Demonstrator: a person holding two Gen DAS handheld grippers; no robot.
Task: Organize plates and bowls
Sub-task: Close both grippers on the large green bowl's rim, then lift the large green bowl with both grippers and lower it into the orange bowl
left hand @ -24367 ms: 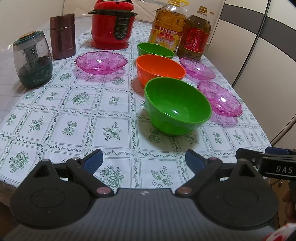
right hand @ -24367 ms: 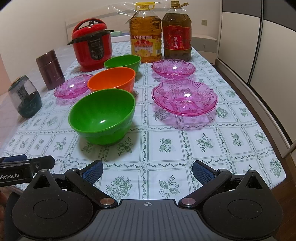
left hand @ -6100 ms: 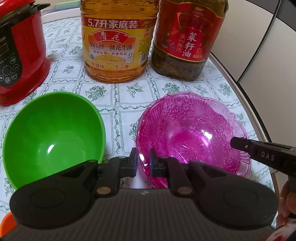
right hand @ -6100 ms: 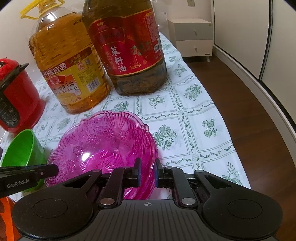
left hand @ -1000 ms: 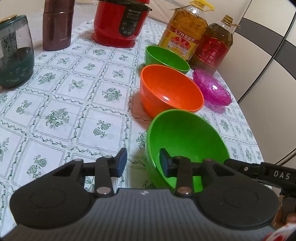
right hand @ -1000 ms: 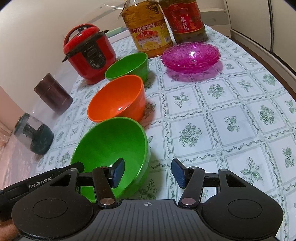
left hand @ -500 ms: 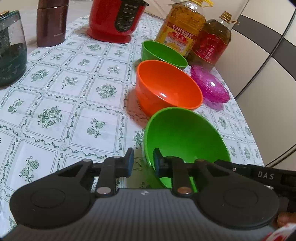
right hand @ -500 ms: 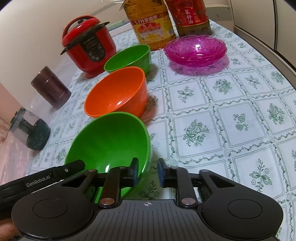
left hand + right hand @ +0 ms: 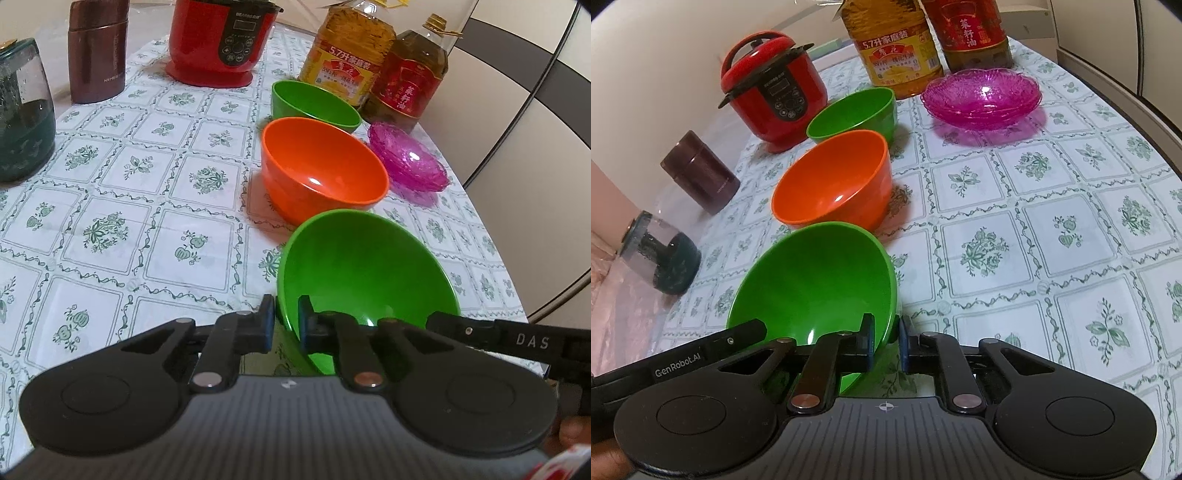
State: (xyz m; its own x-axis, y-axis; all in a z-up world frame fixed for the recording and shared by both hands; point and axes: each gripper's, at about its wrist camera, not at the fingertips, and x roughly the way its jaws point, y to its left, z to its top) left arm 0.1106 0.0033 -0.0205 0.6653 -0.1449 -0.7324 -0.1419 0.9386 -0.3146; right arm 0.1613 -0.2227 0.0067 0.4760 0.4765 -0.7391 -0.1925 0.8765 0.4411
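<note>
At the far left of the bench (image 9: 110, 192), which is covered with a white cloth printed with green flowers, stands a glass jar (image 9: 22, 122) with something dark inside. Next to it, a little further back, is a brown metal canister (image 9: 98, 51). Behind these, toward the middle, sits a red electric cooker (image 9: 221, 40).

In the centre, three bowls make a line going away from the cameras. The large green bowl (image 9: 365, 273) is the nearest one. The left gripper (image 9: 286, 323) is clamped on its left rim, with one finger outside the wall and one inside. The right gripper (image 9: 886, 341) is clamped on the opposite rim in the same way, so both grippers hold this one bowl. In the right wrist view the bowl looks tilted, but I cannot tell if its base touches the cloth. Just behind it is the orange bowl (image 9: 321, 170), upright on the cloth; the two bowls are very close, and I cannot say whether they touch. Behind the orange bowl is the small green bowl (image 9: 314, 103), also upright.

Further right, at the back, stand two big oil bottles: one with a yellow label (image 9: 347, 70) and one with a red label (image 9: 406, 88). In front of the red one, near the right edge of the bench, the pink glass plates (image 9: 982, 94) lie stacked together.
</note>
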